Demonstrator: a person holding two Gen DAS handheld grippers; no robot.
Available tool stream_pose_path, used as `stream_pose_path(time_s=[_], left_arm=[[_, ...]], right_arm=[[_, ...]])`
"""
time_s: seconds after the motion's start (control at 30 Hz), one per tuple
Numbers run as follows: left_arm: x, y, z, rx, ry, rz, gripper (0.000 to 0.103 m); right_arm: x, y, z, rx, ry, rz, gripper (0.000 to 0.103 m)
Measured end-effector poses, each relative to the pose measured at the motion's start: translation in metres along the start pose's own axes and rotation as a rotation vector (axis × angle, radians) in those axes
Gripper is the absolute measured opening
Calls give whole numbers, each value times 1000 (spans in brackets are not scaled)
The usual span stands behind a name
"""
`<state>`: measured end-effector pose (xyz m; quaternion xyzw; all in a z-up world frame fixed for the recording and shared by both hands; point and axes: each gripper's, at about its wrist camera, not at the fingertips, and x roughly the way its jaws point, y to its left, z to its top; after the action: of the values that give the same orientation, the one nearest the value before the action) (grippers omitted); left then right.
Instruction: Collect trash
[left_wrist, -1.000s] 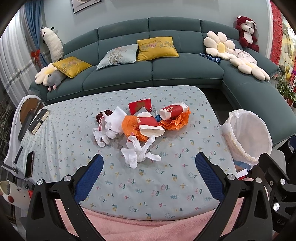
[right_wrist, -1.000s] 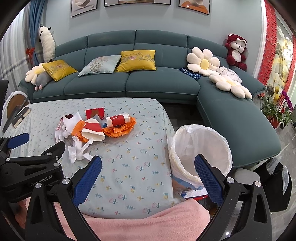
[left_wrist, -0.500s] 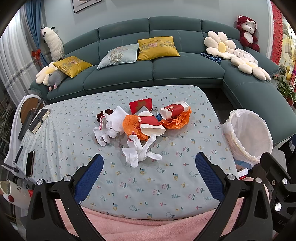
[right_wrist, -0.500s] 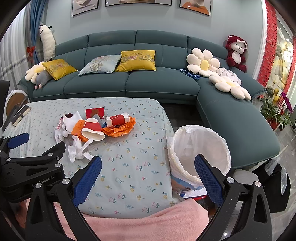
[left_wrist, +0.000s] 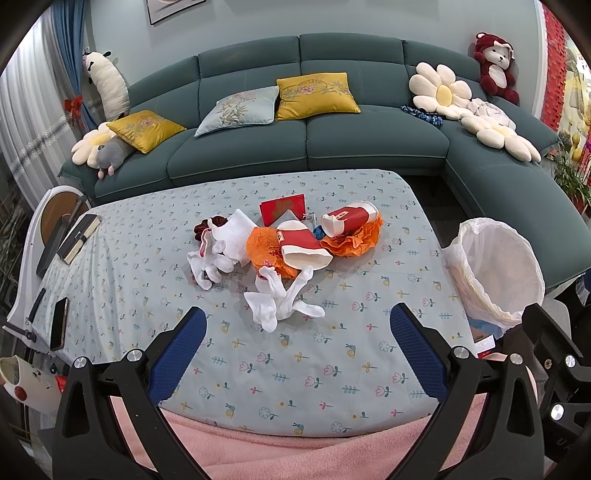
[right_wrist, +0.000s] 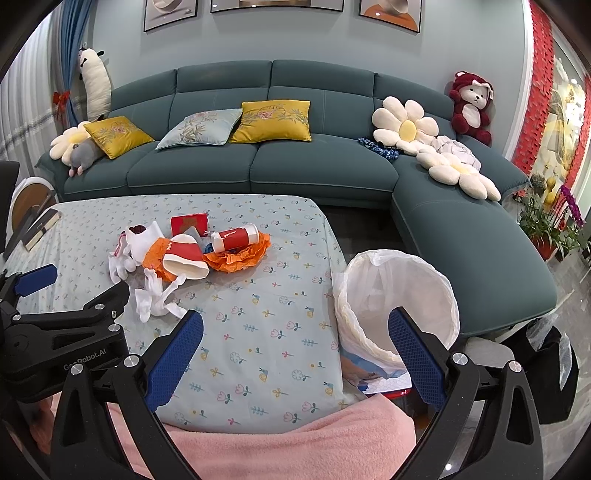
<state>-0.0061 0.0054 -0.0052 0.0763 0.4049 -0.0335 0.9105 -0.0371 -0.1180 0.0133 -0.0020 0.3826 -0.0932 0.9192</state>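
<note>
Both grippers hang wide apart and empty above the near edge of the table (left_wrist: 369, 369): the left gripper (left_wrist: 295, 354) faces the trash pile, the right gripper (right_wrist: 295, 354) sits further toward the right edge, half over the bin (right_wrist: 399, 295). The trash lies in a tangle around the middle of the table: two red paper cups (left_wrist: 303, 249) on their sides, orange crepe paper (left_wrist: 351, 242) under and between them, a red envelope (left_wrist: 282, 208) behind, and white socks (left_wrist: 280, 302) on the near and left side of the heap. The main risk, as I judge it, is the tangle itself. A pinch on a cup may crush the thin wall or drag the crepe along, tearing it and scattering bits. The cups are round and lying down, so a glancing touch could roll them toward the far edge. The socks touch the trash; a careless grab could carry one into the bin, though whether they count as trash I cannot tell. The bin stands off the right edge, tilted toward the table, with a loose white liner; a release made too early would drop the piece on the floor between table and bin, and a bump from the right gripper could tip it. The cloth could also bunch if a finger scrapes it.
</note>
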Motion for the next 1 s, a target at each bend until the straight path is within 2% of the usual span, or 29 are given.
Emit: stream_pose_path(time_s=[1.0], left_arm=[[0, 1, 0, -2, 0, -4, 95]], right_arm=[[-1, -6, 0, 3, 1, -7, 96]])
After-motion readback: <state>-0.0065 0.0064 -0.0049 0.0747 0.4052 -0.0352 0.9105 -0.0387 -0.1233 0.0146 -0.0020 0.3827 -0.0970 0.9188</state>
